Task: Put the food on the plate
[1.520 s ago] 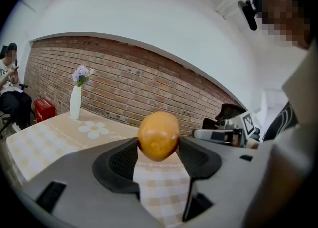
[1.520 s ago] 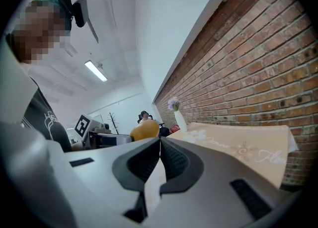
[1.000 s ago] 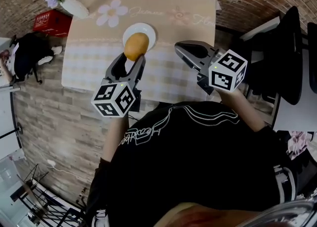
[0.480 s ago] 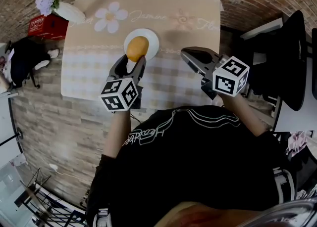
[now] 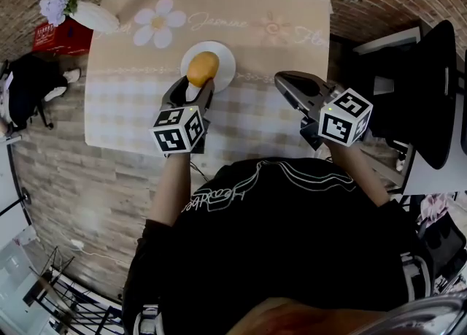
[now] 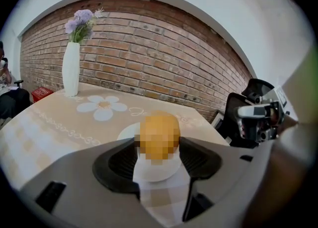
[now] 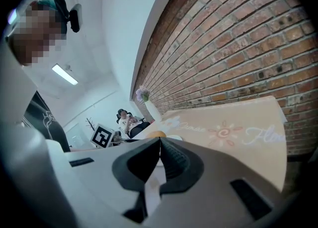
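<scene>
Clamped with the left gripper on a round yellow-orange bun, over the small white plate on a beige flower-print tablecloth. Right gripper pressed together, empty. Behind, a red brick wall and a tall white vase.

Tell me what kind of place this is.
Probably an office or lab corner staged as a dining spot: a flowered tablecloth laid out before a brick wall, a vase of flowers on it, and a black office chair alongside.
</scene>
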{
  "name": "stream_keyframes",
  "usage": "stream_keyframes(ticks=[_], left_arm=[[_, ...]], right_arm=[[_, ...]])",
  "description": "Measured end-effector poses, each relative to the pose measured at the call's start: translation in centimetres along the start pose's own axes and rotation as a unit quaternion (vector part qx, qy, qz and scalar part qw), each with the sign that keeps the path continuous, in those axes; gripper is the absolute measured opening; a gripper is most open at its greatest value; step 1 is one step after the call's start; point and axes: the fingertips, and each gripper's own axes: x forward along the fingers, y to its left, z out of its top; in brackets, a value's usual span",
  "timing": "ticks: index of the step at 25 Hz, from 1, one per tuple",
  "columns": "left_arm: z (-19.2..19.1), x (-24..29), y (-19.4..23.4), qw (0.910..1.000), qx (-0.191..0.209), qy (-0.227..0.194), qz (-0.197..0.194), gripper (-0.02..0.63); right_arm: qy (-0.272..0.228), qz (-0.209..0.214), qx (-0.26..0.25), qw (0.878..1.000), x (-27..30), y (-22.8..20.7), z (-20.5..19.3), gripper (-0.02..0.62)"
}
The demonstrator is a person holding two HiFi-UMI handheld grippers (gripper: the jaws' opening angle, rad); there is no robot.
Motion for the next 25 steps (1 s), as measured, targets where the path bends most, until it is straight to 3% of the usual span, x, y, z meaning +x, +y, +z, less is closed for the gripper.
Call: stream_keyframes(ticks=[15,25], left_arm=[[-2.2,2.7,0.4,0.9981,0.044,0.043,0.001,0.258],[-2.8,3.0,0.2,0.9973,0.058,0.044,0.008,0.259]], right_arm=[[-0.009,-0.016,0.022,1.0,-0.2,-2.1,-0.4,-0.003],[-0.01,-0.013,0.025,1.0,-0.9,-2.3,-0.9,-0.003]])
